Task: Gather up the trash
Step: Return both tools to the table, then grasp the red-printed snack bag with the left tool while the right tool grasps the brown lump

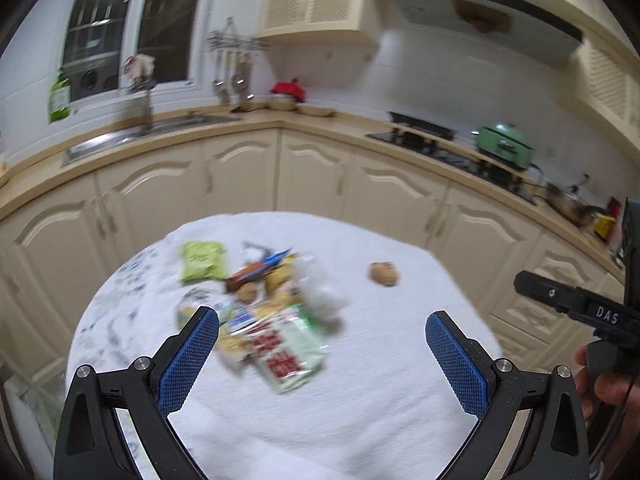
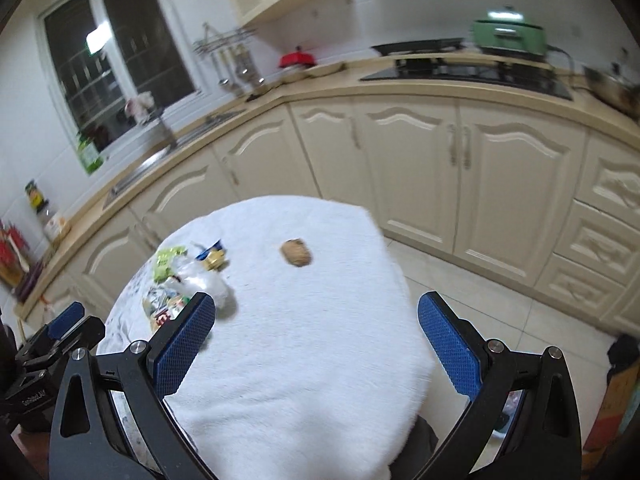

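We hold our left gripper (image 1: 322, 330) above a round surface (image 1: 360, 400) covered with a fluffy white cloth. Its blue fingers (image 1: 188, 356) are spread wide apart and hold nothing. Just past the left finger lies a messy pile of trash (image 1: 264, 312). In the pile we see a green packet (image 1: 202, 260), a brown wrapper (image 1: 250, 272), a white packet with red print (image 1: 286, 354), and a walnut (image 1: 246, 292). The picture is blurry, so we cannot tell every piece.

Another walnut (image 1: 384, 273) sits alone on the cloth, well apart from the pile, to its right.

Our right gripper (image 2: 316, 322) also hangs over the surface with its fingers (image 2: 182, 346) wide apart and empty. From this view the lone walnut (image 2: 297, 253) lies ahead, between the two fingers but farther away. The pile (image 2: 180, 280) is off to the left, near the left finger.

A hand (image 1: 600, 384) grips the handle of the right gripper at the edge of the left view. Behind the surface are cream cupboards (image 1: 240, 176), a sink (image 1: 132, 136), a stove (image 2: 468, 72), and a green pot (image 2: 508, 34).
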`<state>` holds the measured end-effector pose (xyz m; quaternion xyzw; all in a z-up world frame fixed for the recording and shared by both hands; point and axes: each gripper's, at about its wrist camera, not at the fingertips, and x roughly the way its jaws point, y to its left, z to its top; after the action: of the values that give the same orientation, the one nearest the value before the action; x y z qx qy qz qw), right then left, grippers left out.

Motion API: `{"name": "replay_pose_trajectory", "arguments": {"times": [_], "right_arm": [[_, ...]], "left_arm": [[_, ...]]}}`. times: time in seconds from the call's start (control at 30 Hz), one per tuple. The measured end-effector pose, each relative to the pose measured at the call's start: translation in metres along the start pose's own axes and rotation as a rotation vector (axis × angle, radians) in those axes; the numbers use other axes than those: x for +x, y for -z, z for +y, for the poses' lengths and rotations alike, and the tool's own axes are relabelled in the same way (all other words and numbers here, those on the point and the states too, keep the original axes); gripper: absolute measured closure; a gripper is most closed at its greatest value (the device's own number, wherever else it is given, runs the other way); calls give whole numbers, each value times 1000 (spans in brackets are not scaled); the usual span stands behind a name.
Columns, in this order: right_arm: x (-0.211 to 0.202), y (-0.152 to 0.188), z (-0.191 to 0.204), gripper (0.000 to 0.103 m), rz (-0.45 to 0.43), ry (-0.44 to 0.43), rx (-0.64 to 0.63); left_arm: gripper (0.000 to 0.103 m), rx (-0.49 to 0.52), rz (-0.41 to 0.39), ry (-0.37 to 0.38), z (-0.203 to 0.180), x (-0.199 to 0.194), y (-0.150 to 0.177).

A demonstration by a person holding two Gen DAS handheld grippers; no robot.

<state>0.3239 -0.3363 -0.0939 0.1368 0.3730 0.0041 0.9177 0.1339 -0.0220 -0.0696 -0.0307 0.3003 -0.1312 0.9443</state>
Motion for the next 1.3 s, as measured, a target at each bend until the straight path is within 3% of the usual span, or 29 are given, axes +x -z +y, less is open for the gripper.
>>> {"name": "replay_pose_trajectory", "arguments": {"times": [0.27,0.5,0.67,0.8,0.93,1.0,1.07,1.2,1.23,1.27,1.3], "right_arm": [[48,1,28,0,82,-27,-87],[80,1,11,0,136,-20,-71],[98,-3,-2,0,160,-20,-63],[118,-8,-6,0,185,-24,-72],[141,-13,2,1,198,-12,-116],[156,-16,4,4,209,15,-139],[172,-20,10,10,218,38,-165],[203,-26,25,18,228,57,-233],[209,-25,28,26,236,68,-251],[218,-23,31,41,255,90,-277],[222,-22,34,42,249,106,-300]], "left_arm": [[1,-72,128,-54,3,38,-5],[1,-141,229,-81,-5,94,-13],[1,-251,301,-124,-2,137,-16],[2,-320,332,-159,4,165,-22],[11,-326,298,-170,10,180,-31],[25,-316,290,-155,17,185,-35],[33,-306,287,-133,26,188,-37],[33,-305,289,-110,44,191,-40],[33,-307,289,-111,49,192,-40],[33,-309,290,-110,51,192,-40],[33,-308,293,-109,51,191,-37]]}}
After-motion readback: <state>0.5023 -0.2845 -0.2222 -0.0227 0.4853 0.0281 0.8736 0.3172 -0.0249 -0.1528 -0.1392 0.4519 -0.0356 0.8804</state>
